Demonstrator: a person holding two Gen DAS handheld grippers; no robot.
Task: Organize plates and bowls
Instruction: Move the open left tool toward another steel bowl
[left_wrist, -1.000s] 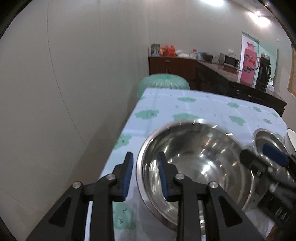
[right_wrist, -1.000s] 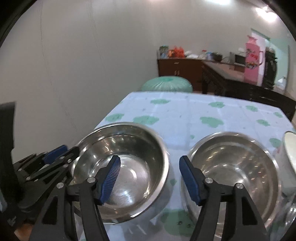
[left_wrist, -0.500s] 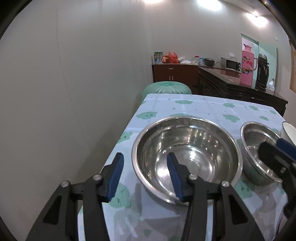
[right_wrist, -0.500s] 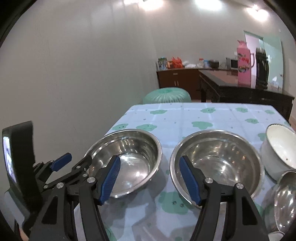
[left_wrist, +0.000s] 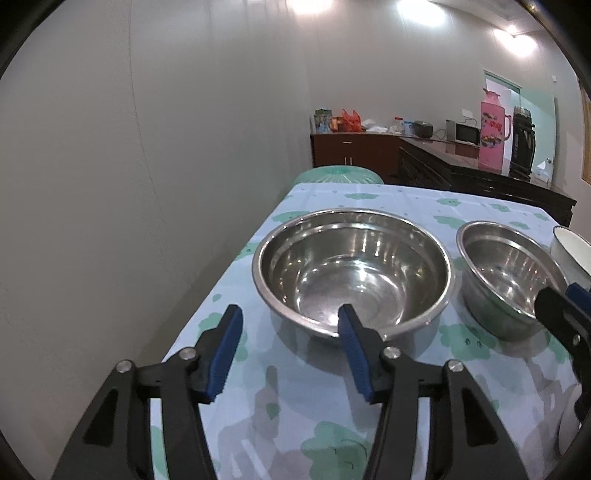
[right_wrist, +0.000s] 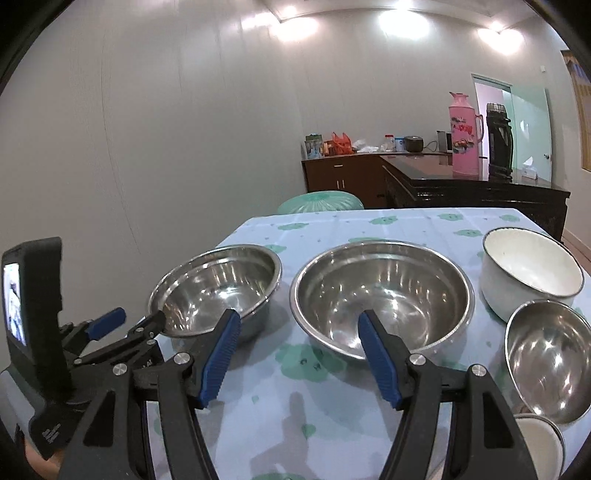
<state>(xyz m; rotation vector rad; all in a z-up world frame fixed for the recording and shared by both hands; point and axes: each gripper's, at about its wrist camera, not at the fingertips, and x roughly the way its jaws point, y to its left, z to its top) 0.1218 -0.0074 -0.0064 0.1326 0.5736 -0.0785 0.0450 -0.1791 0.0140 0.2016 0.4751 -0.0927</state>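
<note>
Left hand-held gripper (left_wrist: 290, 345) hangs above the near left edge of the tabletop (left_wrist: 317, 398) with its blue-padded fingers spread wide and nothing between them; its right finger tip overlaps the near rim of the left steel bowl (left_wrist: 352, 269) in the left wrist view, though contact cannot be told. That bowl stands upright, mouth up, near the left edge of the green-patterned cloth. Being round, it has no long axis to speak of.

Right hand-held gripper (right_wrist: 297, 332) is likewise spread and holds nothing, its left finger in front of the left steel bowl (right_wrist: 218, 284) and its right finger in front of the middle steel bowl (right_wrist: 382, 291). The middle bowl sits just beside the left one, apart from it, also mouth up.

Further right a white bowl (right_wrist: 532, 269) stands upright near the far right of the cloth. A small steel bowl (right_wrist: 548, 356) lies just in front of it, tilted so that its mouth faces partly toward the camera. Below that, a white rim (right_wrist: 539, 439) shows at the picture's edge; what it belongs to cannot be told.
</note>
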